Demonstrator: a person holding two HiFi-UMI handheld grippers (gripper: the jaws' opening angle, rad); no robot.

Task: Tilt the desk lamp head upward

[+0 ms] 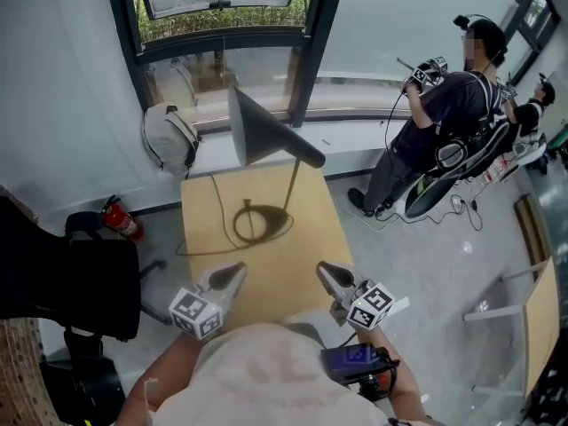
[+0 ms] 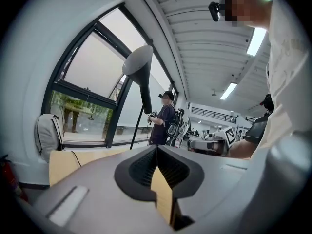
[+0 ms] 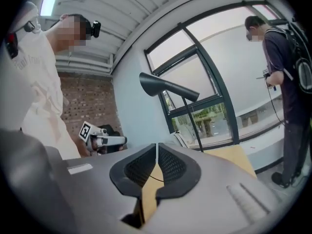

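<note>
Desk lamp (image 1: pixel 266 136) is being borne by table (image 1: pixel 315 233) at 12 o'clock; left gripper (image 1: pixel 238 272) at 7, right gripper (image 1: pixel 326 270) at 5, are being held clear, jaws closed, empty.

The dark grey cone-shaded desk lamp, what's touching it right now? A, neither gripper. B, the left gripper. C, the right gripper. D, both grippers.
A: the dark grey cone-shaded desk lamp stands on the far part of the light wooden table, while the left gripper and right gripper are at its near edge, clear of the lamp.
</note>
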